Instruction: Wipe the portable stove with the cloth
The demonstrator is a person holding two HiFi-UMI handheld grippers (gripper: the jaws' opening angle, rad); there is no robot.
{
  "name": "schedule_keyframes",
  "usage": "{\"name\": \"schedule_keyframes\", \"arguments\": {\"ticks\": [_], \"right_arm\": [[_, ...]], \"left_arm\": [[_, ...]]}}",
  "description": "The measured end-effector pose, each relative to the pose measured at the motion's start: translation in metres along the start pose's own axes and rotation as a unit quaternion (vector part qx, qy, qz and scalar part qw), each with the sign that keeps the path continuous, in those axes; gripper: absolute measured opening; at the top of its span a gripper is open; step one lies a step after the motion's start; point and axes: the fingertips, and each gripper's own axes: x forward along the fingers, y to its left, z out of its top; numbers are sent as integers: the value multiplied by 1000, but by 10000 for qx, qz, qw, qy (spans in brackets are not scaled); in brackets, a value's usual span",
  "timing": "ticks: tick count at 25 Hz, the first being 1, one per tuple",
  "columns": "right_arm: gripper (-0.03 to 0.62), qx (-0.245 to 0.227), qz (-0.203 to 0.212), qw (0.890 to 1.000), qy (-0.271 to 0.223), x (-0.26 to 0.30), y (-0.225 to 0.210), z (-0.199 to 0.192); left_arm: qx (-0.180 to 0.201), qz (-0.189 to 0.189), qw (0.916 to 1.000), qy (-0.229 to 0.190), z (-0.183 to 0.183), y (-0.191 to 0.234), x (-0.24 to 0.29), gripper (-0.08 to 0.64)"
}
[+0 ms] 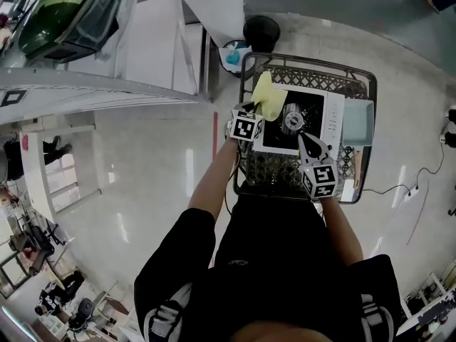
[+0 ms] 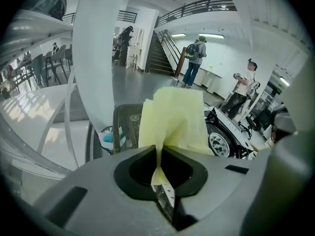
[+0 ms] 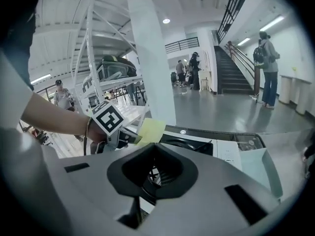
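Note:
The portable stove point(image 1: 332, 120) is white with a black top and a round burner point(image 1: 293, 117). It lies on a dark wicker table point(image 1: 313, 70). My left gripper point(image 1: 262, 110) is over the stove's left edge, shut on a pale yellow cloth point(image 1: 267, 98) that sticks up from the jaws. The left gripper view shows the cloth point(image 2: 174, 122) pinched between the closed jaws of the left gripper point(image 2: 160, 168), with the burner point(image 2: 219, 144) beyond it. My right gripper point(image 1: 303, 140) hovers over the stove's near edge, shut and empty. The right gripper view shows the right gripper point(image 3: 153, 168), the cloth point(image 3: 151, 130) and the stove point(image 3: 231, 154).
A light blue tray point(image 1: 358, 123) lies right of the stove on the table. A black bin point(image 1: 261, 32) and a blue item point(image 1: 234, 57) stand on the floor beyond the table. A white pillar point(image 2: 101, 68) rises to the left. People stand far off by the stairs.

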Motion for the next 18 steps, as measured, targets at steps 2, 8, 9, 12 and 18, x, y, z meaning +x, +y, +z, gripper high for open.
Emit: {"name": "schedule_keyframes", "arguments": {"ticks": [2, 8, 9, 12, 18], "right_arm": [[9, -52, 38, 10000, 6, 0, 3, 1], [9, -171, 161, 9997, 60, -3, 14, -1], [9, -194, 187, 9996, 82, -3, 17, -2], [9, -272, 303, 9991, 141, -4, 30, -6], [9, -339, 542, 9978, 198, -4, 51, -11]], "left_arm": [[-60, 11, 10000, 20, -8, -3, -5, 37], [-235, 58, 9997, -79, -25, -11, -14, 37], [-259, 68, 9996, -90, -27, -12, -16, 37], [-329, 73, 9994, -110, -36, -17, -22, 37], [-480, 138, 9987, -134, -63, -20, -33, 37]]}}
